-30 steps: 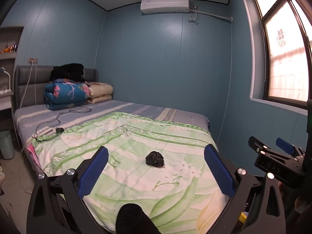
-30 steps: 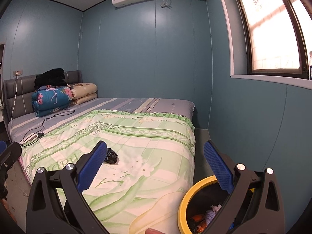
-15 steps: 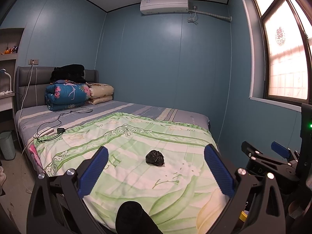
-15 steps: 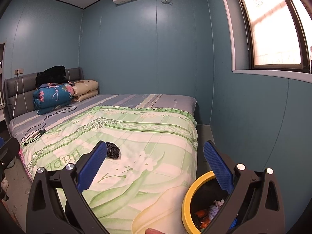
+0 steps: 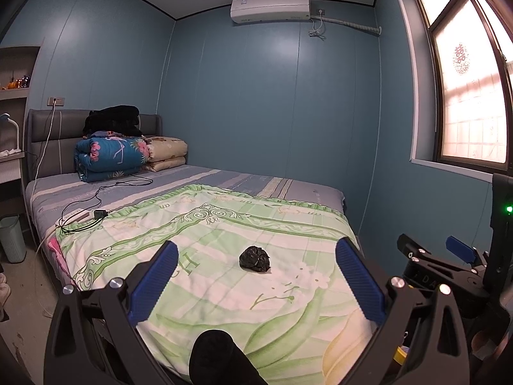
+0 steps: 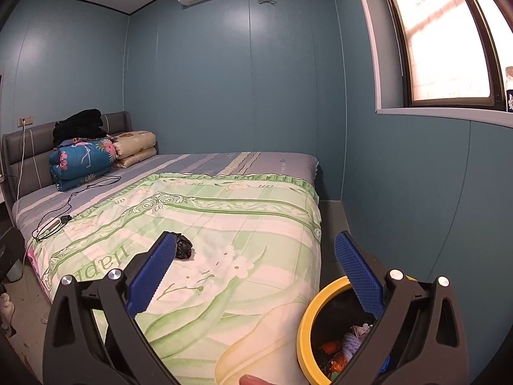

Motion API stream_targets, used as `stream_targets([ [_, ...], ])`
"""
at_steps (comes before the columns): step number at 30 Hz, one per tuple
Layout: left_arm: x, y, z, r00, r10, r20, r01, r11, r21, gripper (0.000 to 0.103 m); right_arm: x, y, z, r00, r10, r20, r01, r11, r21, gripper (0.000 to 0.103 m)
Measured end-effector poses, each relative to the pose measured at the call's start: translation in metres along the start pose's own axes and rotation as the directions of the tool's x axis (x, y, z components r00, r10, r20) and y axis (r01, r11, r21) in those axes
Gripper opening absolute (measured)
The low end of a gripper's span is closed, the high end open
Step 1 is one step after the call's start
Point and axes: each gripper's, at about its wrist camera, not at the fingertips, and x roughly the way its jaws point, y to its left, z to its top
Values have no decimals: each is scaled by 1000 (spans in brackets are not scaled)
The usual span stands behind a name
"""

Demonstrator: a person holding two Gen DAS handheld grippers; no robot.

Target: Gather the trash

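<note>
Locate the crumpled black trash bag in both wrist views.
The crumpled black trash bag lies on the green floral quilt, centred between the left tool's fingers; in the right view it sits beside the left finger.

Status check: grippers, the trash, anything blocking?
Left gripper open, empty. Right gripper open, empty. Crumpled black bag lies alone on green quilt. Yellow-rimmed bin beside bed; path clear.

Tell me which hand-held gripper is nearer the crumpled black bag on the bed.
Probably the left. The crumpled black bag lies centred ahead of the open left hand-held gripper. The right hand-held gripper, also open, is off to the bag's right, over the yellow-rimmed bin.
</note>
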Motion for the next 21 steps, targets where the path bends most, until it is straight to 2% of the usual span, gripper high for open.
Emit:
stream_targets([
  [21,-1,-1,-2,1000,-2,-7,2,1000,1,95,3,-3,-2,1000,-9,-9,9,1000,10,95],
])
